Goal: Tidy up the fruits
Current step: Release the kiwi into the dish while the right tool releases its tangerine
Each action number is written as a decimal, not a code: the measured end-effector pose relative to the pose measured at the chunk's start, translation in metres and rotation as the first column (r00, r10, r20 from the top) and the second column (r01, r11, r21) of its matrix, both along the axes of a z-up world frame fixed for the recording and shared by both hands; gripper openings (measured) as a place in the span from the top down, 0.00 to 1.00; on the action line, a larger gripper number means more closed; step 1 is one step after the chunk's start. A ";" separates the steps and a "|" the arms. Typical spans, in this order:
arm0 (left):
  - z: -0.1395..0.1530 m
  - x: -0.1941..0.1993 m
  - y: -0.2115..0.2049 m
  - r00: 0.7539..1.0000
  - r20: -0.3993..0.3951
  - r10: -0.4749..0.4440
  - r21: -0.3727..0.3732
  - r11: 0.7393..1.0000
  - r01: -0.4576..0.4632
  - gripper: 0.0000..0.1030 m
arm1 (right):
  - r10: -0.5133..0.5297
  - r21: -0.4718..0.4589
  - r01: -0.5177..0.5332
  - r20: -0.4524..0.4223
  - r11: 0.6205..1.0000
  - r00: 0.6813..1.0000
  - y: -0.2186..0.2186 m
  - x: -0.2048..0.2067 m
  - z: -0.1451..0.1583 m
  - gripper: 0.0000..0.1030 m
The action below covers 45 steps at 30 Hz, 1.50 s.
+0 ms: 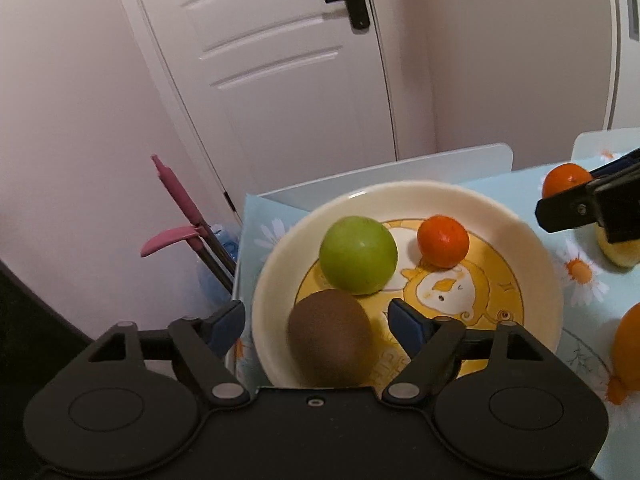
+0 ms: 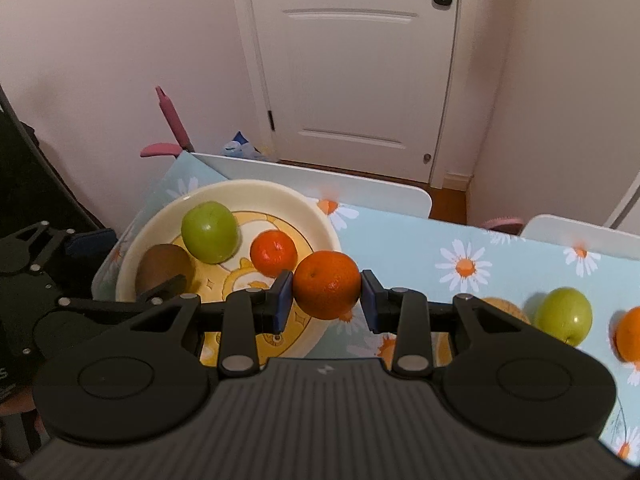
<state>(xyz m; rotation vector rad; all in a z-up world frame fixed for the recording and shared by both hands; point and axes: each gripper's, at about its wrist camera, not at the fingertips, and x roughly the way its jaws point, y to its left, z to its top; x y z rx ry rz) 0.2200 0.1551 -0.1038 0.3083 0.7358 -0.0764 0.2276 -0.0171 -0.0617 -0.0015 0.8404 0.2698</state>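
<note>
Beside the plate [image 2: 320, 216], the right hand-held gripper [image 2: 326, 298] clamps a tangerine [image 2: 326, 284]; the left hand-held gripper [image 1: 316, 320] gapes.

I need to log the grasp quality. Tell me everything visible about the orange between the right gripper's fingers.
The orange is round, bright, with dimpled peel and a small stem dimple on top. It sits between the right gripper pads, both blue pads against its sides, apparently held above the plate rim and the floral tablecloth.
</note>
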 end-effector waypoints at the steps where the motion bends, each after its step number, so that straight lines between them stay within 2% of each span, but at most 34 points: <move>1: 0.003 -0.002 0.002 1.000 -0.001 0.010 -0.006 1.000 -0.010 0.19 | 0.012 0.001 -0.012 0.002 1.000 1.000 -0.001 0.001 0.002 0.51; 2: 0.005 -0.004 0.003 1.000 -0.003 0.020 -0.018 1.000 -0.020 0.17 | 0.023 0.002 -0.023 0.004 1.000 1.000 -0.001 0.001 0.003 0.51; 4: 0.011 -0.010 0.008 0.999 -0.007 0.041 -0.058 0.997 -0.041 0.08 | 0.053 0.001 -0.053 0.007 0.999 0.999 -0.001 0.003 0.005 0.51; 8: 0.022 -0.024 0.011 0.997 -0.012 0.081 -0.112 0.990 -0.082 0.05 | 0.119 -0.012 -0.119 0.008 0.993 0.993 0.003 0.007 0.005 0.51; 13: 0.028 -0.039 0.006 0.994 -0.022 0.106 -0.106 0.989 -0.108 0.02 | 0.196 -0.021 -0.196 -0.009 0.980 0.981 0.012 0.013 -0.002 0.51; 19: 0.028 -0.052 0.002 0.995 -0.037 0.088 -0.134 0.987 -0.092 0.00 | 0.282 -0.058 -0.283 -0.030 0.957 0.959 0.029 0.018 -0.024 0.51; 27: 0.021 -0.057 0.001 0.995 -0.065 0.078 -0.106 0.991 -0.084 0.00 | 0.291 -0.059 -0.295 -0.060 0.954 0.955 0.034 0.022 -0.043 0.50; 28: 0.019 -0.058 0.001 0.995 -0.069 0.077 -0.109 0.991 -0.084 0.00 | 0.283 -0.063 -0.287 -0.062 0.956 0.957 0.034 0.022 -0.043 0.48; 30: 0.018 -0.060 0.002 0.994 -0.075 0.076 -0.110 0.990 -0.084 0.00 | 0.275 -0.053 -0.277 -0.050 0.959 0.960 0.032 0.019 -0.041 0.29; 31: 0.017 -0.061 0.001 0.994 -0.076 0.076 -0.106 0.991 -0.084 0.00 | 0.271 -0.048 -0.273 -0.038 0.961 0.962 0.031 0.017 -0.039 0.24; 33: 0.018 -0.063 0.001 0.994 -0.075 0.073 -0.096 0.992 -0.080 0.00 | 0.258 -0.048 -0.258 -0.010 0.965 0.966 0.029 0.012 -0.032 0.06; 34: 0.019 -0.065 0.002 0.995 -0.072 0.073 -0.094 0.992 -0.079 0.00 | 0.246 -0.046 -0.245 0.007 0.968 0.969 0.027 0.008 -0.027 0.02; 45: 0.038 -0.082 0.005 0.998 -0.025 0.056 -0.095 0.994 -0.058 0.00 | 0.124 0.001 -0.124 0.030 0.992 0.992 0.009 -0.023 0.005 0.00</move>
